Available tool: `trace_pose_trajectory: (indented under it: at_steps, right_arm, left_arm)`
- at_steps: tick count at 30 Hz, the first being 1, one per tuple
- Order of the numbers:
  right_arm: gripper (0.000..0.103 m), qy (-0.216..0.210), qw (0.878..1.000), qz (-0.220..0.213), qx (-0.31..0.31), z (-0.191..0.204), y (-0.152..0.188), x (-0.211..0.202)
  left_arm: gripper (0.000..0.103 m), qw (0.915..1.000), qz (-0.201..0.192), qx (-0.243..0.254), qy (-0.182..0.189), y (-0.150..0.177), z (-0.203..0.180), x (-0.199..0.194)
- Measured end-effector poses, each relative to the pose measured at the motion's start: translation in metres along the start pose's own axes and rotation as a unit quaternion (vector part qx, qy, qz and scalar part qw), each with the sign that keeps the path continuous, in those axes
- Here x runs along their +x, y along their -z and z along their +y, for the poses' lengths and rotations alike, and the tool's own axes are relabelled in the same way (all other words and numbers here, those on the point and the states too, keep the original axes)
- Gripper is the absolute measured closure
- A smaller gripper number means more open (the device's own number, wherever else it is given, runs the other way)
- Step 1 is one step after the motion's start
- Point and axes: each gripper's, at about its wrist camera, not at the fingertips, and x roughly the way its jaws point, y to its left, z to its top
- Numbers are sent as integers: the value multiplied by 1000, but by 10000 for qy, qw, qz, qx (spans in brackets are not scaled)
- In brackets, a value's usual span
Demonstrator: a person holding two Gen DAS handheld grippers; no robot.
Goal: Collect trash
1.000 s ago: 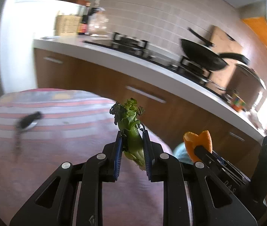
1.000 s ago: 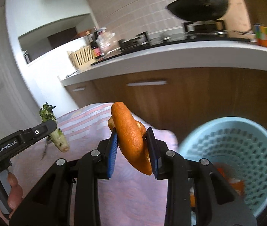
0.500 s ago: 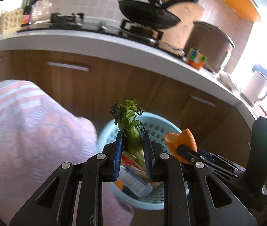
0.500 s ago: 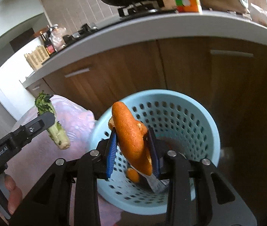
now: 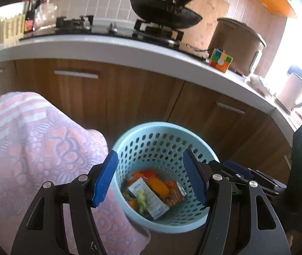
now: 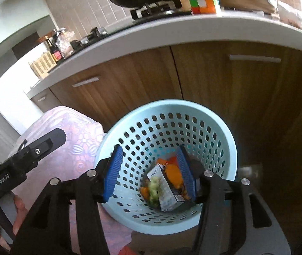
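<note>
A light blue perforated basket (image 5: 161, 136) (image 6: 221, 131) stands on the floor beside the table's corner. In its bottom lie a white carton (image 5: 148, 199) (image 6: 168, 189), orange peel (image 5: 158, 186) (image 6: 173, 175), a green vegetable stalk (image 5: 141, 199) (image 6: 154, 188) and other scraps. My left gripper (image 5: 152, 178) hangs over the basket, its jaws opening with nothing between them. My right gripper (image 6: 151, 171) is also above the basket, jaws opening and nothing held. The left gripper's finger (image 6: 44, 144) shows at the left of the right wrist view.
A pink patterned tablecloth (image 5: 29, 153) (image 6: 74, 131) covers the table left of the basket. Brown cabinets (image 5: 112, 93) sit behind it under a white counter (image 5: 108, 48) with a stove, black pan (image 5: 165, 14), puzzle cube (image 5: 220, 60) and pot. A hand (image 6: 17, 214) grips the left handle.
Both grippers swung from the table to above the basket, then opened. The vegetable stalk and the orange peel dropped out of the jaws and now lie in the basket.
</note>
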Motion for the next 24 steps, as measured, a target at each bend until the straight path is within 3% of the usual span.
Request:
trace_pose_trajectory:
  at_steps: [3,7,14,18,24]
  right_arm:
    - [54,-20,9996,-232,-163,12,-3,-20]
    - [51,60,9964,-714,-457,30,-7,-54]
    - [45,135,9830,-1615,-866,53,-6,-109]
    - [43,11,9793,-1805,-910,56,-5,-125]
    - [41,-56,9775,-1885,-948,58,0,-135]
  left_arm:
    - [30,9991,-370,38,-199,2,-2,-26]
    - [27,9958,-790,166,-423,2,-8,-62]
    - [19,9788,-1678,263,-1141,8,-16,-130]
    - [18,9687,-1931,368,-1518,12,-20,-153]
    - [15,9595,-2158,432,-1756,15,-28,-173]
